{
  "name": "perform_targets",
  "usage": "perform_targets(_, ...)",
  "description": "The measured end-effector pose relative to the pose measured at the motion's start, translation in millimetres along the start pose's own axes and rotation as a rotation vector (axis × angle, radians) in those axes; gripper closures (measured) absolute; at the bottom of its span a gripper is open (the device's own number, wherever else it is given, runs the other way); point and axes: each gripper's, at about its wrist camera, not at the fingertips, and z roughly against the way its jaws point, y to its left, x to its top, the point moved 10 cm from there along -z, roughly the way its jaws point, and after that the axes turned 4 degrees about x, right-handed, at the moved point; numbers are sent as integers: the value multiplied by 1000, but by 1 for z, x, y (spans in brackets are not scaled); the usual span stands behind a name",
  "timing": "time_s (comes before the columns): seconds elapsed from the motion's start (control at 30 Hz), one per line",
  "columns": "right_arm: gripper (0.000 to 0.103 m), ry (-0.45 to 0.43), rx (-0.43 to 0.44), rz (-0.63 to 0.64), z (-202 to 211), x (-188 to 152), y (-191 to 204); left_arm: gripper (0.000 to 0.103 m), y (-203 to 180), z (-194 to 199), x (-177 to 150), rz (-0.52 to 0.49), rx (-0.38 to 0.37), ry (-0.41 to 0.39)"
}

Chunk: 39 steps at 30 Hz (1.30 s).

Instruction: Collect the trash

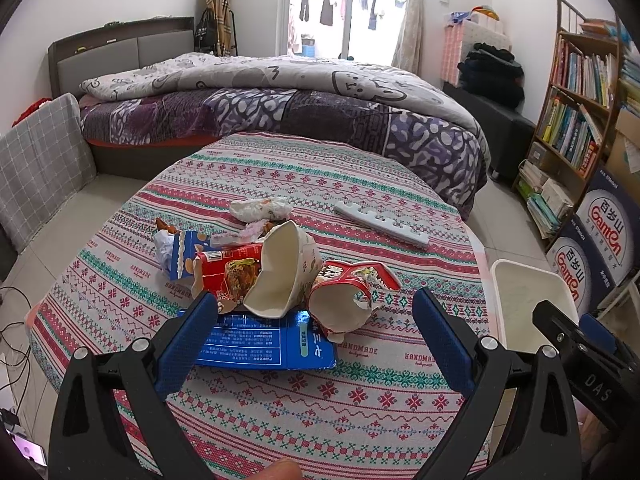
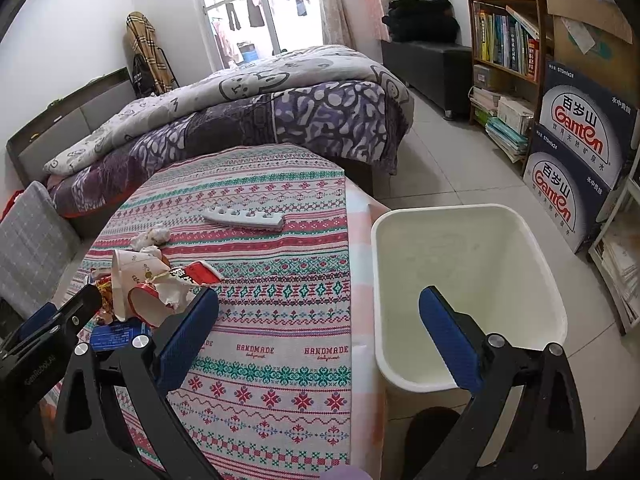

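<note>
A heap of trash lies on the patterned tablecloth (image 1: 304,404): a torn white paper cup (image 1: 286,270), a crushed red cup (image 1: 348,298), a red snack wrapper (image 1: 228,272), a flat blue carton (image 1: 260,344) and crumpled paper (image 1: 262,208). My left gripper (image 1: 316,312) stands open just short of the heap, its fingers on either side of the cups, holding nothing. My right gripper (image 2: 320,312) is open and empty, straddling the table edge and the white bin (image 2: 472,280). The same heap (image 2: 148,284) shows at the left of the right wrist view.
A grey toothed plastic strip (image 1: 380,222) lies farther back on the table. The white bin (image 1: 528,304) stands on the floor right of the table. Beyond are a bed (image 1: 280,100), a bookshelf (image 1: 576,112) and stacked water cartons (image 2: 580,148).
</note>
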Motion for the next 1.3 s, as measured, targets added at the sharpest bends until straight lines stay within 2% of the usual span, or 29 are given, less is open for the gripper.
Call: perform_targets(1.3,7,14,-1,0,-2,-3,1,8,4,-4,-6,2,13,18)
